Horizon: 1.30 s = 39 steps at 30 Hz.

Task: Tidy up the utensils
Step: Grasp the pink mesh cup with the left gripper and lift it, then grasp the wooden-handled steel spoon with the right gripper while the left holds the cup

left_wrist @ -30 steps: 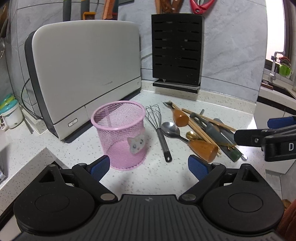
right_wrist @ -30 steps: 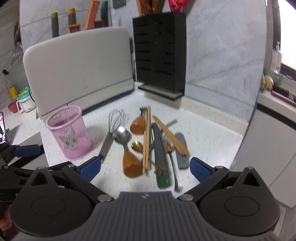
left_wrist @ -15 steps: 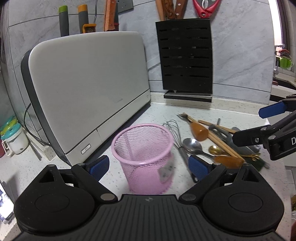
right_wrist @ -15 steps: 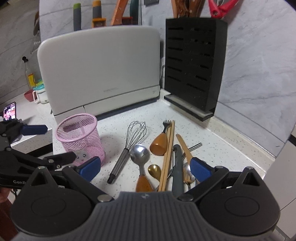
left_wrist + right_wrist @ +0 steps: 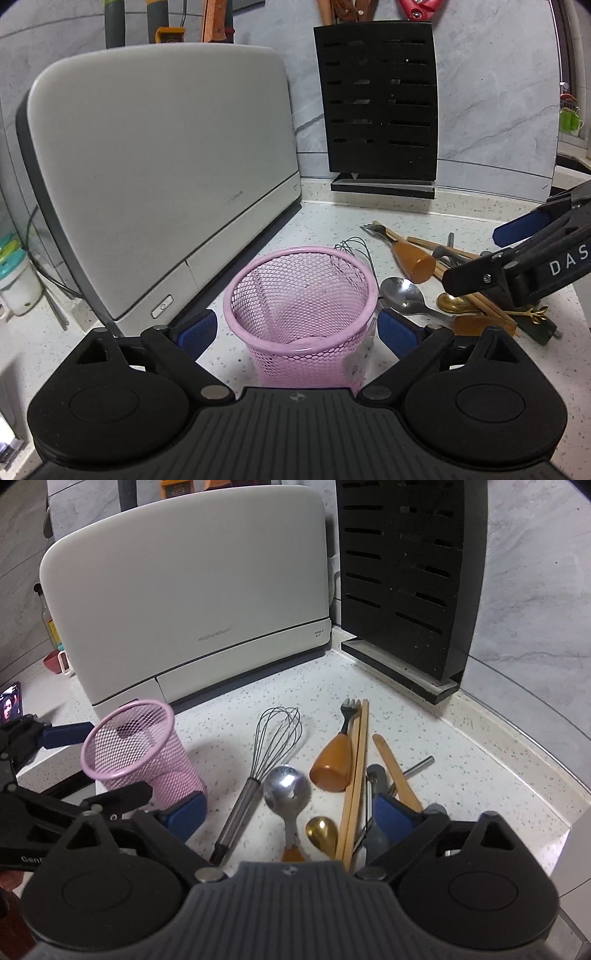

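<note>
Left gripper [image 5: 295, 330] was spread wide around the pink basket [image 5: 301, 314], pads on either side but not squeezing it yet as far as I could tell. Right gripper [image 5: 286, 814] was released too, jaws just starting to close, hovering over the spoon [image 5: 287, 788] with nothing gripped. So basically nothing was sorted: basket empty, whisk [image 5: 266, 757], chopsticks [image 5: 356, 775] and the rest all loose on the desk [image 5: 461, 775].

Bare counter [image 5: 461, 760] right of utensils [image 5: 354, 771], appliance [image 5: 192, 590] behind

Dim, sharp, fisheye-warped edges
</note>
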Motion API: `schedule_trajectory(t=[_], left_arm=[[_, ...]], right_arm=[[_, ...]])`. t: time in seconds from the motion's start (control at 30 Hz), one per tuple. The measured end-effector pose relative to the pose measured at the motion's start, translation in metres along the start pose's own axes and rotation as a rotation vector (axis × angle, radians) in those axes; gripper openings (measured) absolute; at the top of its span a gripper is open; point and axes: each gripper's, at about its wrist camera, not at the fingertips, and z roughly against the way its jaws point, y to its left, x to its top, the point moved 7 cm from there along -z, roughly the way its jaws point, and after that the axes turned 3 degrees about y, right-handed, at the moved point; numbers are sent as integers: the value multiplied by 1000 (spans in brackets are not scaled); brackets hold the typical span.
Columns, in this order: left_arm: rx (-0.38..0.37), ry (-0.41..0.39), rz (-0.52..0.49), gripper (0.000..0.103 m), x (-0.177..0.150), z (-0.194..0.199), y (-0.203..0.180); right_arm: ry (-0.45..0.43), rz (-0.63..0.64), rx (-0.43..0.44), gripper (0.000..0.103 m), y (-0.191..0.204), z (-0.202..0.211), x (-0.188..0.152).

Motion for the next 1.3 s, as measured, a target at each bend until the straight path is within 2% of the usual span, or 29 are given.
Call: schedule_trajectory(t=[0.2, 0.37, 0.57, 0.73, 1.2, 1.27, 1.3], left_arm=[[18, -21, -44, 103, 2, -9, -3], [31, -20, -37, 103, 5, -16, -6], [43, -6, -53, 103, 6, -24, -10], [34, 5, -26, 103, 7, -26, -11], [-69, 34, -57, 100, 0, -13, -23], [-85, 46, -60, 99, -1, -10, -26], [-92, 53, -63, 99, -1, -8, -28]], right_arm=[[9, -13, 20, 93, 0, -9, 0], [-2, 9, 22, 93, 6, -10, 0], [18, -8, 34, 93, 7, -16, -1], [14, -35, 31, 93, 3, -13, 0], [-2, -87, -9, 89, -18, -4, 5], [-4, -109, -20, 80, -23, -1, 8], [2, -122, -23, 79, -26, 0, 10]])
